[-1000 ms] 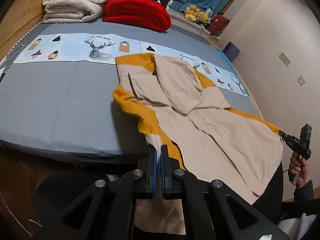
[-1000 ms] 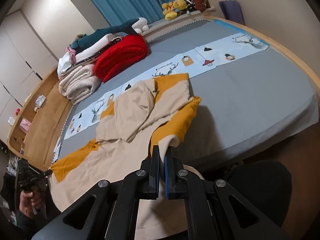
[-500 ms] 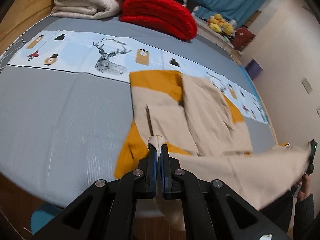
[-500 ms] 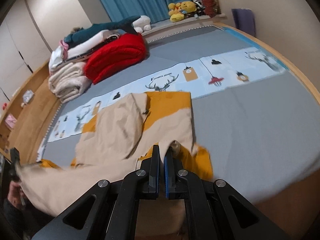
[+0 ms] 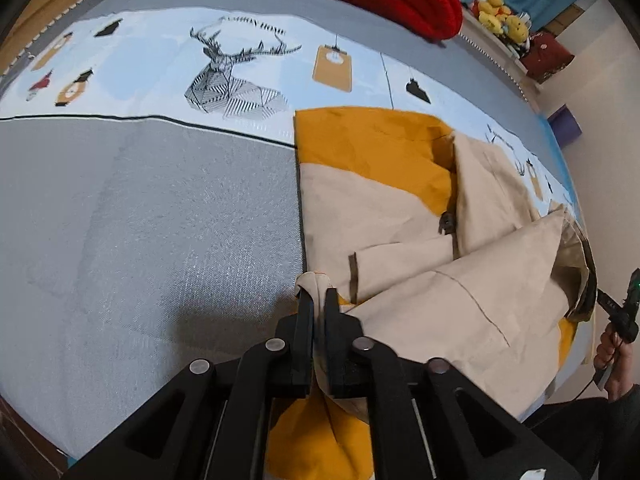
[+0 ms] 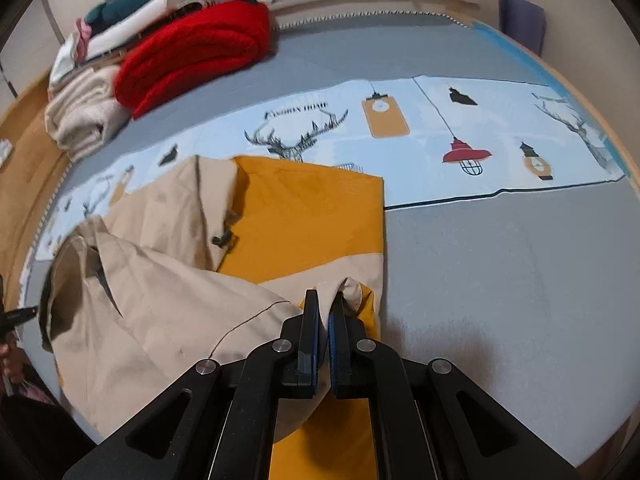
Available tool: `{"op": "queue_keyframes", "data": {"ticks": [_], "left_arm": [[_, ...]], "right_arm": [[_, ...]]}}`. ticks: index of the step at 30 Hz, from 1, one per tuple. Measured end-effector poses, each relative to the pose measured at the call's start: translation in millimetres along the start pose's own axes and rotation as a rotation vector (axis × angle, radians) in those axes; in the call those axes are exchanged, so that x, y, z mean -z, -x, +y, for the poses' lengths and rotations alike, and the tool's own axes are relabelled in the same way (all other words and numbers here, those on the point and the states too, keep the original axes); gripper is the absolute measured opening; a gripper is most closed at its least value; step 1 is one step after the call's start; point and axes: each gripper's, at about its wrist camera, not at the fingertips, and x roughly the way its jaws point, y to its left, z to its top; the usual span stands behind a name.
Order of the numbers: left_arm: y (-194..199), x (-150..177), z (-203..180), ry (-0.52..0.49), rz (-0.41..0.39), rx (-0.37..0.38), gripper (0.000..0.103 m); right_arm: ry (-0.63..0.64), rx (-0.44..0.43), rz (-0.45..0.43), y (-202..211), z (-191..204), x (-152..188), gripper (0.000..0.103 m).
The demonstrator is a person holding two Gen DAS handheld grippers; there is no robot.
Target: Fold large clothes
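A large beige and mustard garment (image 5: 380, 208) lies on the grey bed (image 5: 160, 220), its near part doubled over the rest. My left gripper (image 5: 319, 294) has a bunched beige corner between its fingers, low over the bed; its jaws are opening, with the cloth still pinched. My right gripper (image 6: 326, 298) is shut on the opposite corner of the garment (image 6: 304, 220), at its right edge. Each gripper shows at the far edge of the other's view: the right gripper (image 5: 604, 300) in a hand, the left gripper (image 6: 20, 314) at the left margin.
A printed pale-blue band (image 5: 224, 68) crosses the bed beyond the garment. A red blanket (image 6: 192, 52) and folded cream blankets (image 6: 84, 116) are stacked at the head end. Plush toys (image 5: 500, 12) sit on a ledge by the blue curtain. Bare grey sheet (image 6: 500, 280) lies right of the garment.
Both grippers have swept forward and down over the bed, carrying the garment's near edge up onto the rest of it. The cloth that hung off the bed's edge now lies folded on top.
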Motion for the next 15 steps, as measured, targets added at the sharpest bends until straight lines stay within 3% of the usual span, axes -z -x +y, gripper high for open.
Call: {"op": "queue_keyframes", "data": {"ticks": [4,6,7,10,13,15], "left_arm": [[9,-1,12,0.063,-0.012,0.066,0.015],[17,1,16,0.088,-0.046,0.051,0.031],[25,3,19,0.102,-0.072,0.048,0.033],[34,8,29,0.148,-0.105,0.070,0.034],[30,19,28,0.143,-0.069,0.047,0.034],[27,22,24,0.118,-0.049,0.030,0.034]], "right_arm": [[-0.010,-0.013,0.040,-6,-4,-5,0.006],[-0.057,-0.028,0.035,-2,-9,-3,0.010],[-0.079,-0.029,0.032,0,-11,-2,0.011],[-0.115,-0.044,-0.005,10,-15,10,0.016],[-0.148,-0.022,-0.052,22,-24,23,0.025],[-0.194,-0.035,-0.065,30,-35,26,0.026]]}}
